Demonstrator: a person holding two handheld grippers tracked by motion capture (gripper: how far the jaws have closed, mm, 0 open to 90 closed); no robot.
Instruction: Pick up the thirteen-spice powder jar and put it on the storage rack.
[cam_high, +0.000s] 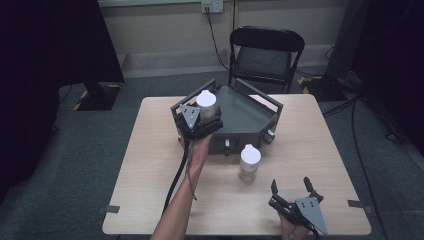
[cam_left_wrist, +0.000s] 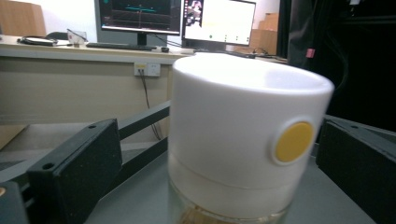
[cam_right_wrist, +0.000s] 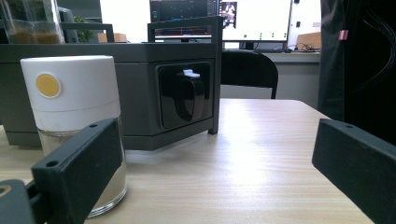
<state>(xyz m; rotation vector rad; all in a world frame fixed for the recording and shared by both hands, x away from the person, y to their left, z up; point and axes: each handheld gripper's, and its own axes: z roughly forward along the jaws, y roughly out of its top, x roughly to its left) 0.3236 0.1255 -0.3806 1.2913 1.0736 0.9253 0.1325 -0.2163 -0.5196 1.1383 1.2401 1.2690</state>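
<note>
The person is placing spice jars into the dark grey tray (cam_high: 260, 117) that is standing at the far middle of the tabletop (cam_high: 150, 165). The left hand-held gripper (cam_high: 200, 120) is hovering at the tray's left end with its jaws standing wide on either side of a white-capped jar (cam_left_wrist: 243, 140), which is resting on the tray floor; the pads are clear of the cap, so the jar is looking released and set down rather than held. A second white-capped jar (cam_high: 250, 161) is standing on the tabletop just in front of the tray, near its front wall. The right hand-held gripper (cam_high: 294, 192) is waiting at the near right edge of the tabletop, jaws spread and empty, pointing toward that second jar, which is sitting off to the left of its jaws in the right gripper view. The next move is likely calling for the left one to back away without tipping the jar, and for the right one to swing left, close around the second jar's cap and lift it. Each cap is bearing a plain yellow round dot; no brand or writing is readable.
</note>
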